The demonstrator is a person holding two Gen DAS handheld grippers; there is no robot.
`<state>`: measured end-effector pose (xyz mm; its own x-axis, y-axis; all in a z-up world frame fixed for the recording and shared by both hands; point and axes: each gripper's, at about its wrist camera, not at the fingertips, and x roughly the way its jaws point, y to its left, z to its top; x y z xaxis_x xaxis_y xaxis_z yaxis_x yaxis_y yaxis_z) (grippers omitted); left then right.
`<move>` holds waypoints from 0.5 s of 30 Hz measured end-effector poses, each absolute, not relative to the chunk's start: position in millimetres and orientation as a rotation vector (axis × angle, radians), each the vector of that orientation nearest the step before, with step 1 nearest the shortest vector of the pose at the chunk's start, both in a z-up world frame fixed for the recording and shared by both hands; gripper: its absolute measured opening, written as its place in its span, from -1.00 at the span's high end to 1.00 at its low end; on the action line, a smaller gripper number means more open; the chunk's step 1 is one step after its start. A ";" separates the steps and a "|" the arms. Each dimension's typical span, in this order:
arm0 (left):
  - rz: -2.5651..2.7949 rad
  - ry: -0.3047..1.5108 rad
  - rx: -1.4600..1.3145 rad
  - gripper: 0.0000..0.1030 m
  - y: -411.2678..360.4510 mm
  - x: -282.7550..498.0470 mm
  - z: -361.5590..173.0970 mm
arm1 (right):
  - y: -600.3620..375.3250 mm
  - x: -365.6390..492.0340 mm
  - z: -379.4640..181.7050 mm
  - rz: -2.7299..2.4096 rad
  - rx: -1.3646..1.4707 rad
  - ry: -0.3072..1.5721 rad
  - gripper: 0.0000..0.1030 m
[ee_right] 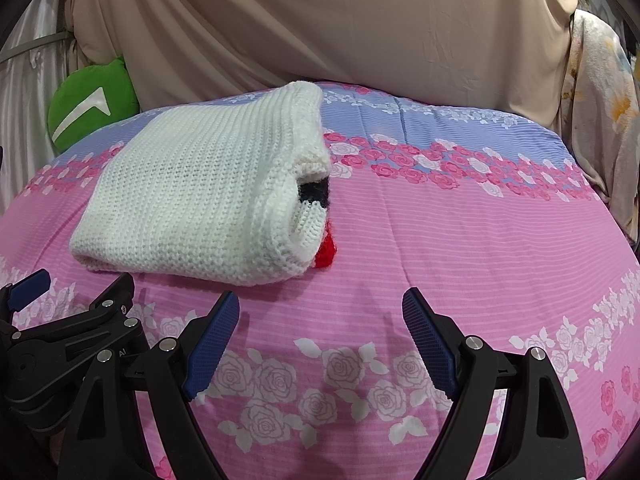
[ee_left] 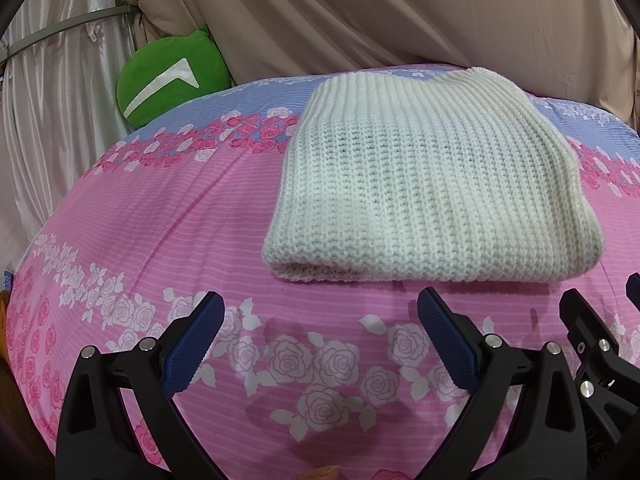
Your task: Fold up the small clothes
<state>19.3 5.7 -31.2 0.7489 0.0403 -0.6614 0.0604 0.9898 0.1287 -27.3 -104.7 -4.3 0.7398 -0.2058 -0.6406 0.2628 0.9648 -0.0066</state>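
A white knitted garment [ee_left: 424, 184] lies folded into a thick rectangle on the pink floral bedsheet [ee_left: 180, 220]. In the right wrist view the same white knit [ee_right: 200, 192] shows a black band and a red patch [ee_right: 326, 254] peeking out of its right end. My left gripper [ee_left: 320, 312] hovers open just in front of the fold's near edge, nothing between its blue pads. My right gripper [ee_right: 320, 308] is open too, over bare sheet to the right of the garment's near corner. Each gripper appears at the edge of the other's view.
A green plush cushion [ee_left: 172, 76] leans at the back left against beige draped fabric [ee_left: 400, 12]. A pale satin curtain [ee_left: 52, 100] hangs at the left. A floral cloth [ee_right: 600, 100] hangs at the far right. The sheet [ee_right: 460, 220] stretches right of the garment.
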 end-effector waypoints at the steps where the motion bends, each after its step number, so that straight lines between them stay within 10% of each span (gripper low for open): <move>1: -0.010 0.725 0.146 -0.84 5.6 19.1 -31.2 | -104.6 -27.5 -4.1 -0.259 0.086 0.692 -0.59; 15: -0.011 0.726 0.146 -0.84 5.5 20.1 -30.8 | -103.2 -28.4 -3.0 -0.266 0.085 0.693 -0.59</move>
